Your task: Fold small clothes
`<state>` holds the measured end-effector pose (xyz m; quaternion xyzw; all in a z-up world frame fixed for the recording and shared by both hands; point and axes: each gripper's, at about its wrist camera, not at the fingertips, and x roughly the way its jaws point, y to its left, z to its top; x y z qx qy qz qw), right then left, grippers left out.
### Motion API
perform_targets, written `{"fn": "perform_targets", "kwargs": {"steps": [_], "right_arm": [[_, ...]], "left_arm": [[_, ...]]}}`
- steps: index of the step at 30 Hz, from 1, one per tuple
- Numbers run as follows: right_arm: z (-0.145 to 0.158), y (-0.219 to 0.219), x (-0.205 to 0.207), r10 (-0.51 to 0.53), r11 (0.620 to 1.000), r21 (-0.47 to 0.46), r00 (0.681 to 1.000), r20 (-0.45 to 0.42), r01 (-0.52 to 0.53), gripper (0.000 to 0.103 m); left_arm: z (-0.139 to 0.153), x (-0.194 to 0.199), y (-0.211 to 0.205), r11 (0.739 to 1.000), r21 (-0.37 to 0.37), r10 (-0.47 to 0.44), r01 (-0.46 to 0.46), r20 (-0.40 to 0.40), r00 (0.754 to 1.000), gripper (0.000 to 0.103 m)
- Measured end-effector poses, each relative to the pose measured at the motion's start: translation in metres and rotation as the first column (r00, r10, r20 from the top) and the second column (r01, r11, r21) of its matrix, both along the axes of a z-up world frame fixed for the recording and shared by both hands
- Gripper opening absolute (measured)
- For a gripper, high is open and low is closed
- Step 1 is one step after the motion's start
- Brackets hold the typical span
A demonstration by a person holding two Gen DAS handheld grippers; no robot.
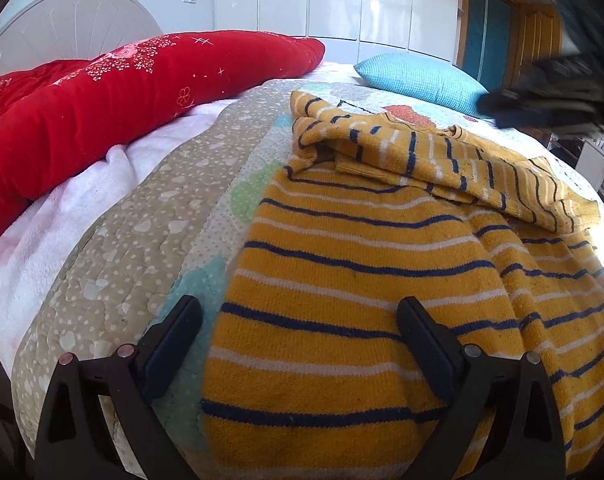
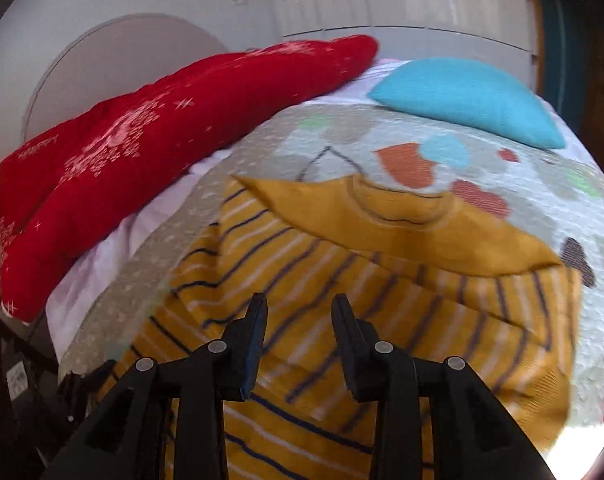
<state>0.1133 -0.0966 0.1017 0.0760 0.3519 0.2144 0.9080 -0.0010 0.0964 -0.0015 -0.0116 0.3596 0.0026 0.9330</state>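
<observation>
While spread across a patterned quilt [image 1: 149, 216] on a bed, mustard sweater [image 1: 342, 280] with navy and white stripes, lower body lying flat, upper part and a sleeve folded over itself toward the far side. Left gripper [image 1: 299, 324] low over the near hem, jaws spread wide, one finger over the quilt and the other over the knit, nothing clamped between them. Right gripper [image 2: 299, 320] above the sweater's middle, jaws parted with a clear gap, nothing held, picture blurred. From the left wrist view, right gripper seen as a dark blur at the upper right edge. Beyond the sweater, a long red cushion [image 1: 141, 92] on a white blanket [image 1: 61, 220], a turquoise pillow [image 1: 418, 80] at the far end, a pale rounded headboard [image 1: 69, 20] behind.
</observation>
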Motion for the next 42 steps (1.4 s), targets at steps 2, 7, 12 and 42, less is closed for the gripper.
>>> {"fn": "perform_targets", "kwargs": {"steps": [2,7,12,42], "right_arm": [[0.003,0.034,0.023,0.062,0.997,-0.045,0.998,-0.003,-0.062,0.037],[-0.004,0.078,0.1,0.07,0.987,-0.142,0.996,-0.053,-0.077,0.067],[-0.022,0.088,0.158,0.067,0.988,-0.127,0.986,-0.151,-0.087,0.069],[-0.04,0.132,0.073,0.39,0.917,0.243,0.838,-0.381,-0.316,0.01]], "left_arm": [[0.0,-0.001,0.0,1.0,-0.002,-0.002,0.002,0.003,1.0,0.098],[-0.001,-0.003,0.001,1.0,-0.01,-0.004,0.004,0.022,1.0,0.098],[-0.002,-0.003,0.002,1.0,-0.015,-0.005,0.006,0.036,0.999,0.098],[-0.002,-0.006,0.002,1.0,-0.018,-0.009,0.01,0.053,0.999,0.098]]}}
